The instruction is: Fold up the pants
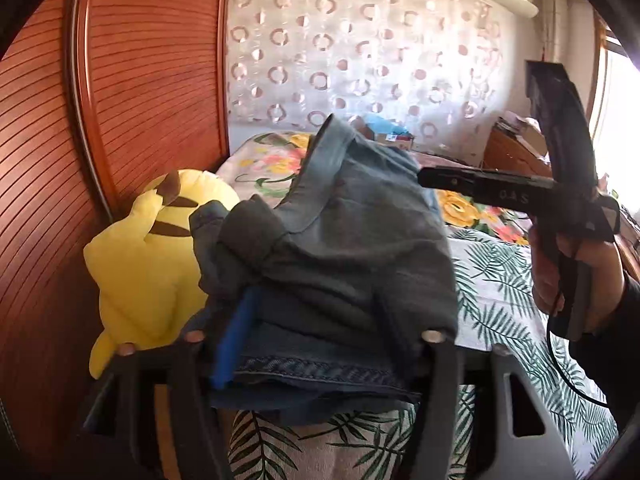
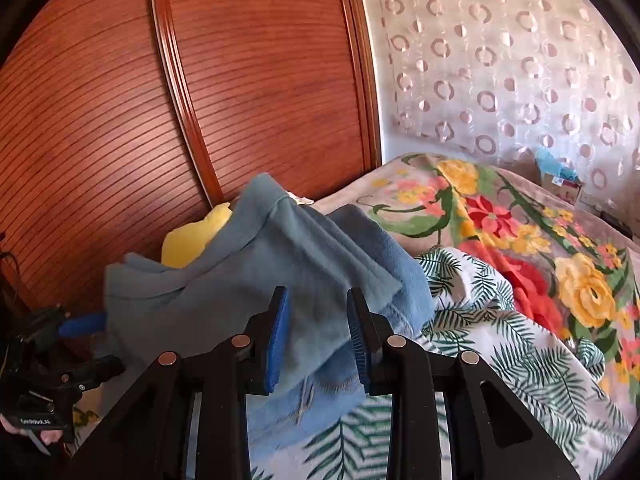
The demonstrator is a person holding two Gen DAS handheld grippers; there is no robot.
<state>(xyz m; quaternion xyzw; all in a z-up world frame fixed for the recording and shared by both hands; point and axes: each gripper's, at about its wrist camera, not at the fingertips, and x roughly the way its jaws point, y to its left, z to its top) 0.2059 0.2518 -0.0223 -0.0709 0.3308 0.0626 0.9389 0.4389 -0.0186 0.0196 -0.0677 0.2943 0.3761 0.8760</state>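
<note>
Wardrobe [image 2: 248,80] panels of ribbed reddish wood with raised curved mouldings fill the side beside the bed [image 2: 532,368], and a sheer curtain [image 1: 360,48] with pink ring patterns hangs behind it. The bed carries a plush floral blanket [image 2: 520,216] toward its far edge and a white cover [image 1: 496,292] printed with green fern leaves toward its near edge. The pants [image 1: 340,240], soft faded blue-grey denim, are bunched in thick folds and lifted over the wardrobe-side edge of the bed; a stitched hem shows at the bottom of the bundle in the left wrist view. A yellow plush toy [image 1: 148,264] with brown-tipped ears sits against the wardrobe, partly hidden behind the pants. The left claw [image 1: 320,344] has its fingers spread wide around the bundle, one blue pad [image 1: 234,340] pressing into the cloth; whether it truly pinches the fabric cannot be told. The right claw [image 2: 318,340] stands partly open, its ribbed blue pads [image 2: 278,340] on either side of a hanging fold of denim with a gap to the fabric on one side.
</note>
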